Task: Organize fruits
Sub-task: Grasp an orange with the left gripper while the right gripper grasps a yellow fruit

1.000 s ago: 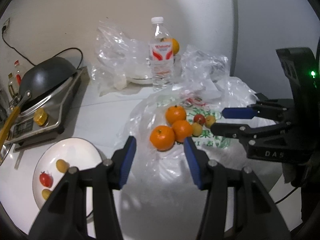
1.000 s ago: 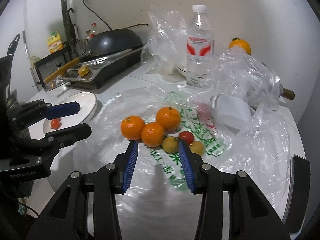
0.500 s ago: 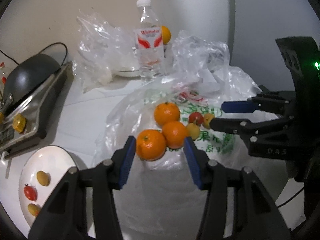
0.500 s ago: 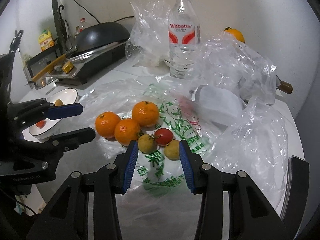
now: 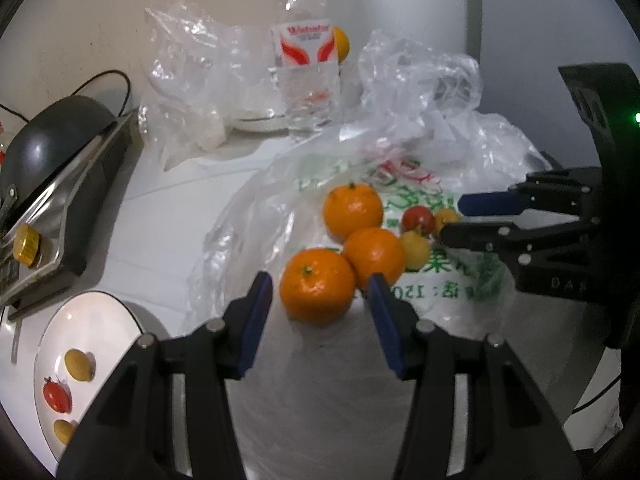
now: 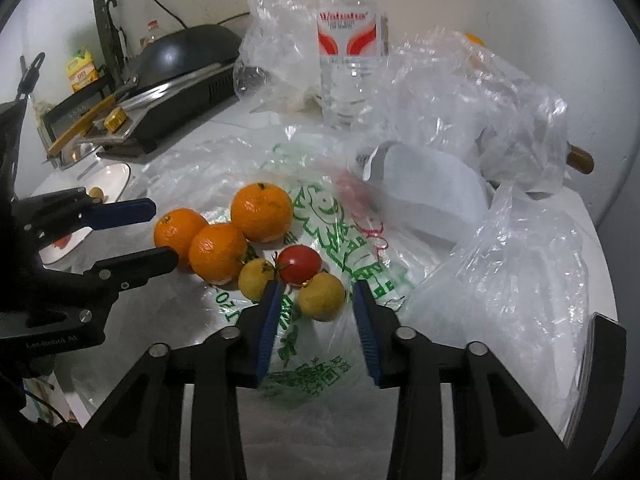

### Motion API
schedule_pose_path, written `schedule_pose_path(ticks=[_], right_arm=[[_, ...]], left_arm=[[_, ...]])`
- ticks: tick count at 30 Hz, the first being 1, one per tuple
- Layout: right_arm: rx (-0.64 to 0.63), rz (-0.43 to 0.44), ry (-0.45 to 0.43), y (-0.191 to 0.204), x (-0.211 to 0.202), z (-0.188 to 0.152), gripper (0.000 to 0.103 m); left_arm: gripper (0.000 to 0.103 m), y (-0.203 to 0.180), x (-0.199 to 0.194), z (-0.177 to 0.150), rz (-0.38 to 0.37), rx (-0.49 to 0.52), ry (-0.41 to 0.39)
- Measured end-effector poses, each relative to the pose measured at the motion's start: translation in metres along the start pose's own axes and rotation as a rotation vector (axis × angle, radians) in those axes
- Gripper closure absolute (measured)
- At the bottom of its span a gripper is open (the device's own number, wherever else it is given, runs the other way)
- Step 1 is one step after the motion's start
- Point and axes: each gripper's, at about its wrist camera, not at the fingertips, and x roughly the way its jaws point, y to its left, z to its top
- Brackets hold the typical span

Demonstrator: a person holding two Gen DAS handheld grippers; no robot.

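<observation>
I see a white counter [image 5: 168,216] spread with a flattened printed bag [image 6: 332,216], crumpled clear bags behind it toward the back wall. A cooker with a dark wok [image 5: 52,140] sits at the counter's left edge, a water bottle [image 5: 306,64] at the back. A white plate [image 5: 92,332] near the front left corner already carries three small fruits, two yellow and one red.

On the bag, mid-counter, lie three oranges in a cluster, then a red tomato [image 6: 300,264] and two small yellow fruits touching them.

My left gripper [image 5: 320,300] stands partly open, its jaws either side of the nearest orange [image 5: 318,288], not yet pressing it. My right gripper [image 6: 316,300] has just been narrowing; the nearer yellow fruit [image 6: 322,296] sits between its jaws, which still look clear of it.

I judge this the pick-up step. Next, each hand needs to ease lower, then close gently; round fruit on slick plastic may roll away.
</observation>
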Motion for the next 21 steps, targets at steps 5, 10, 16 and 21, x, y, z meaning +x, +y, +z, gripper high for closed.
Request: schedule_pose_path(ticks=[5,10,16,21], right_arm=[[-0.007,0.003,0.011,0.000,0.004,0.000,0.067],[-0.003,-0.004,0.017,-0.002,0.007,0.001,0.071],[-0.006,-0.011,0.018,-0.001,0.008,0.002,0.075],[-0.012,-0.012,0.010,0.001,0.007,0.001,0.075]], left_arm=[[0.052,0.003,0.009,0.000,0.005,-0.008,0.024],[0.052,0.002,0.014,0.003,0.006,-0.010,0.035],[0.052,0.003,0.023,0.006,0.002,-0.015,0.072],[0.052,0.001,0.028,0.004,0.008,0.001,0.069]])
